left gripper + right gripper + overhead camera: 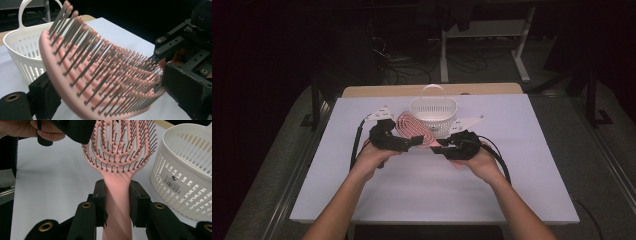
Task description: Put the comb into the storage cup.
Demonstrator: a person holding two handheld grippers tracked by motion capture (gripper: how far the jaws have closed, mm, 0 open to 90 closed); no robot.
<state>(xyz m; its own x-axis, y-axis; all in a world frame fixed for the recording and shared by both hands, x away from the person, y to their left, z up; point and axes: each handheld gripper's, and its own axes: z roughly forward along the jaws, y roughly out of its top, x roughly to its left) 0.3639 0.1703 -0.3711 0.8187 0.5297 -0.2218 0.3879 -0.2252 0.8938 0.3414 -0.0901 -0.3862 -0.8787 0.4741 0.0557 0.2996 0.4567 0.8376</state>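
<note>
I have the pink hairbrush [117,157] by its handle: my right tongs [117,202] are clamped on it, holding it above the desk [422,185] just in front of the white basket [433,116]. My left tongs [105,100] stand apart around the bristled head; one pad sits by the brush's rim, and I cannot tell whether it touches. I judge this a hand-over or a steadying step before the brush goes into the basket. Next I need to lift the head over the basket's rim without snagging bristles in the slots. From above, both tongs hide the handle, and the basket's inside is hard to make out.
</note>
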